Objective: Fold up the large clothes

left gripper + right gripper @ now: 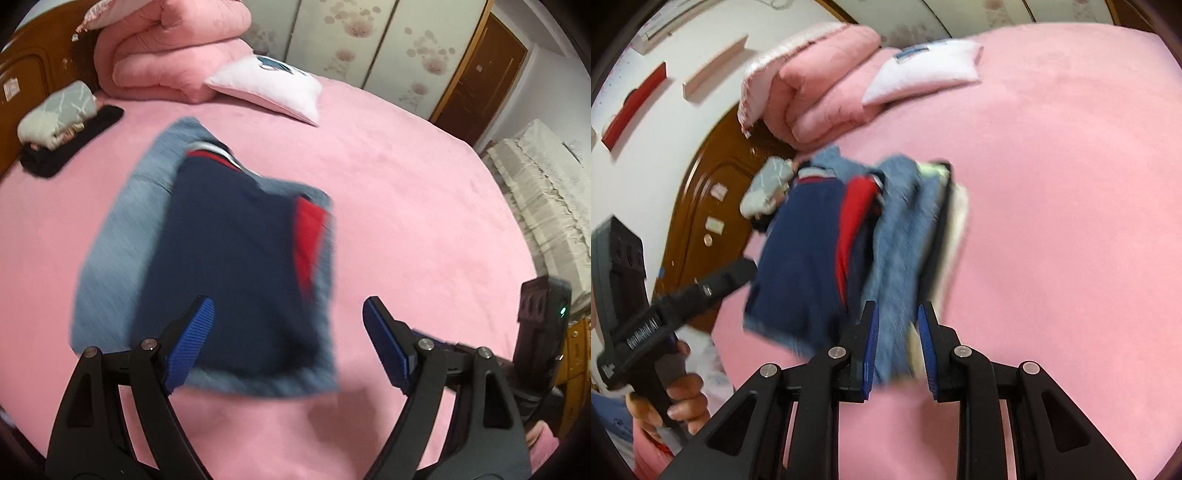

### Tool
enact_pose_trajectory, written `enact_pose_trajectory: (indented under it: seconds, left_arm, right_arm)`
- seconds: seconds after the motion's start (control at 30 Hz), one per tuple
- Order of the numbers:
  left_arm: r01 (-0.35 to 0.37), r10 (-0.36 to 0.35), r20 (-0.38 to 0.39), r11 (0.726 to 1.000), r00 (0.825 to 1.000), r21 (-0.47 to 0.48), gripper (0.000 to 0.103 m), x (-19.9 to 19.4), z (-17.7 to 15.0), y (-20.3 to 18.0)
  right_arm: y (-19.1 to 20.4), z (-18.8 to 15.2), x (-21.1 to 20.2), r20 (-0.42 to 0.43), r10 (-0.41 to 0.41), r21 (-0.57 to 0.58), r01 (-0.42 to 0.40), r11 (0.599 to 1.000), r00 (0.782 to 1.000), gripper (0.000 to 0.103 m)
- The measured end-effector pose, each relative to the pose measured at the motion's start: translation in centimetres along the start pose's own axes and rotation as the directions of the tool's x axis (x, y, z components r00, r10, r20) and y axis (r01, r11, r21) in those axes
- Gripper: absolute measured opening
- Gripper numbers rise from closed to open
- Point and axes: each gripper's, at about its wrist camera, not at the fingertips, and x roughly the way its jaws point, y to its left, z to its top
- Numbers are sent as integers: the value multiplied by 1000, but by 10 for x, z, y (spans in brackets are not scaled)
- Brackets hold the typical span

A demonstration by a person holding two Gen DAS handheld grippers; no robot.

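Note:
A stack of folded clothes (229,258) lies on the pink bed (406,206): a navy garment with a red patch on top of blue denim. My left gripper (288,332) is open just above the stack's near edge, its left finger (192,339) over the cloth. In the right wrist view my right gripper (897,347) is shut on the stack's near edge, with denim (897,258) and a pale layer between its pads. The stack looks blurred and tilted. The left gripper (738,273) shows beside the stack's left side.
A folded pink quilt (166,55) and a white pillow (269,85) lie at the bed's far end. A grey rolled bundle on dark cloth (59,125) sits by the wooden headboard (26,74). A cream-covered bench (543,206) stands to the right.

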Motion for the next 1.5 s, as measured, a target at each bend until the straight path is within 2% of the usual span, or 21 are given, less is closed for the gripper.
enact_pose_trajectory:
  seconds: [0.1, 0.2, 0.37, 0.5, 0.63, 0.8, 0.97, 1.1, 1.2, 1.3, 1.37, 1.5]
  left_arm:
    - [27, -27, -36, 1000, 999, 2, 82, -3, -26, -35]
    - [51, -48, -79, 998, 996, 47, 82, -7, -59, -82]
    - [90, -75, -175, 993, 982, 78, 82, -19, -128, -161]
    - [95, -67, -238, 989, 969, 111, 82, -36, -190, -222]
    - [83, -41, -276, 986, 960, 142, 82, -64, -247, -273]
    - [59, -18, -289, 989, 957, 134, 82, -103, -295, -318]
    - [-25, 49, -274, 996, 961, 89, 82, -143, -322, -345]
    - [-68, 98, -264, 990, 960, 120, 82, -163, -328, -362]
    - [-76, 111, -260, 987, 959, 141, 82, -173, -323, -375]
    - [-70, 103, -230, 987, 968, 148, 82, -190, -316, -387]
    - [-57, 91, -208, 985, 974, 160, 82, -202, -310, -396]
    - [-55, 90, -168, 978, 982, 203, 82, -222, -303, -409]
  right_arm:
    - [-19, -34, -33, -30, -16, 10, 17, 1000, 999, 23]
    - [-42, -75, -67, -56, -38, 32, 39, 999, 998, 23]
    - [-92, -155, -136, -80, -98, 96, 105, 990, 992, 23]
    - [-122, -222, -194, -149, -183, 86, 197, 977, 972, 23]
    - [-144, -282, -255, -195, -231, 73, 249, 966, 953, 23]
    - [-169, -332, -330, -211, -295, 100, 321, 942, 932, 23]
    - [-181, -350, -392, -205, -355, 131, 385, 914, 912, 23]
    - [-183, -352, -434, -198, -382, 137, 411, 901, 903, 23]
    - [-181, -348, -459, -193, -396, 133, 424, 896, 898, 23]
    - [-176, -340, -485, -187, -402, 144, 430, 891, 896, 23]
    - [-166, -329, -501, -153, -405, 142, 426, 894, 901, 24]
    - [-151, -308, -531, -107, -443, 138, 454, 880, 890, 24]
